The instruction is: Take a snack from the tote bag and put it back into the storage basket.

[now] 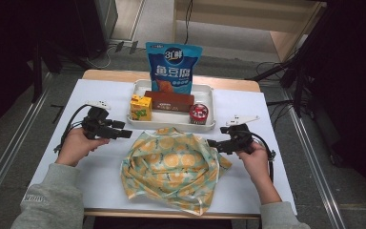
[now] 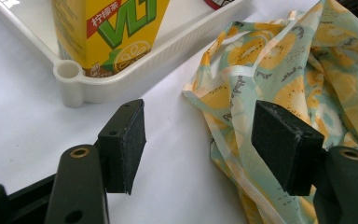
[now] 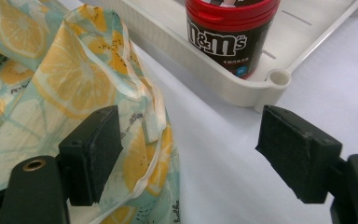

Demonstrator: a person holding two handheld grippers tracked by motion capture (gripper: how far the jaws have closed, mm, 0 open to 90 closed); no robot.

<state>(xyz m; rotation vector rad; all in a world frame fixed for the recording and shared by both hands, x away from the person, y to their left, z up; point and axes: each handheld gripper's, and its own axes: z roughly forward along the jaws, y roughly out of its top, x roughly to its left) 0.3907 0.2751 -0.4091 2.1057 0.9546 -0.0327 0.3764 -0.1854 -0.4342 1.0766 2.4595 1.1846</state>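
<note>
At upper left, the yellow carton (image 2: 107,35) read "VLT" with "柠檬茶". The red-lidded jar (image 3: 228,32), upper centre, said "m&m's". The blue pouch (image 1: 172,67), upper centre, showed "鱼豆腐".

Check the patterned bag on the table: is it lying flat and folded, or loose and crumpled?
Loose and crumpled. The bag lies in a rumpled heap on the table with creases and uneven edges, not folded; both grippers sit open at its sides.

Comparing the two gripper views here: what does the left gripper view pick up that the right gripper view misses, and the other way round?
Left gripper view alone: the yellow lemon tea carton standing in a corner of the tray.

Right gripper view alone: the red-lidded M&M's jar in another corner of the tray.

Both: the white tray, the lemon-print bag crumpled on the white table, and each view's own open black fingers reaching toward the bag's edge without touching it.
</note>
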